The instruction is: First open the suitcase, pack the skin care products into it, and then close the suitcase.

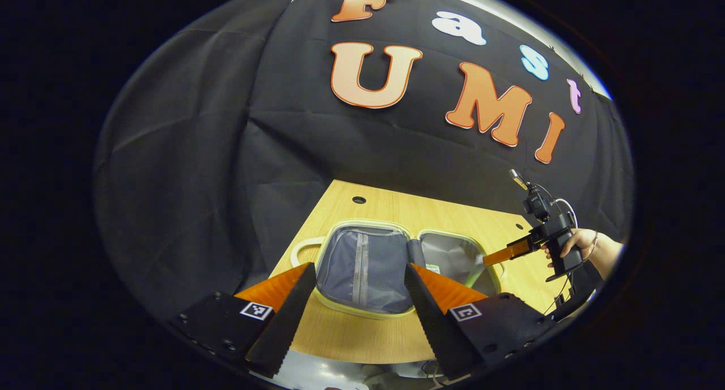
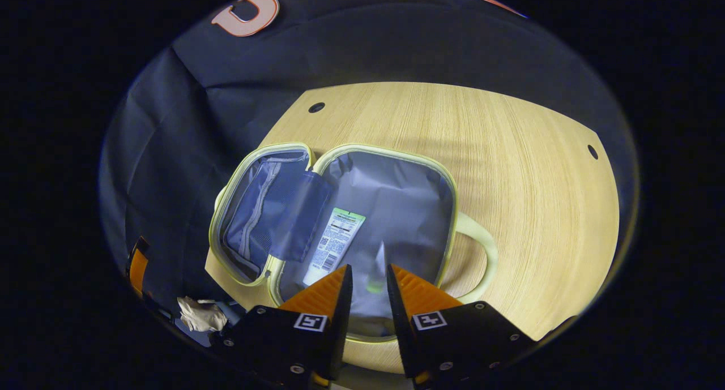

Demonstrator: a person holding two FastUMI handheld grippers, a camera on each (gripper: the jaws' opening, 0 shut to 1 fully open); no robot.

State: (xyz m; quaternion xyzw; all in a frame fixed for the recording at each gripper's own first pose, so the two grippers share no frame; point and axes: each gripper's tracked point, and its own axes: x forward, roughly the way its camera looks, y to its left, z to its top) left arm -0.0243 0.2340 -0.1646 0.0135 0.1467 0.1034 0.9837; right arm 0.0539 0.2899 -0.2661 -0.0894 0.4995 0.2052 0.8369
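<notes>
- In the right gripper view, the right gripper is closest, with its two fingers only a little way apart and nothing pinched between them.
- Just past those fingers lies a small clear tube with a green tip, inside the suitcase.
- The suitcase is a small soft case with a pale yellow-green edge, lying wide open and flat on the wooden table.
- A white skin care tube with a green end rests in the same half, close to the fold. It has a label with a barcode, but the print is too small to read.
- The other half has a mesh pocket with a zipper.
- A crumpled bit of paper lies down off the table's near edge.
- In the left gripper view, the left gripper has its fingers spread wide with nothing between them.
- Past them is the open suitcase, and its loop handle lies on the table.
- Farther off, a hand holds the right gripper over the case's far half.
</notes>
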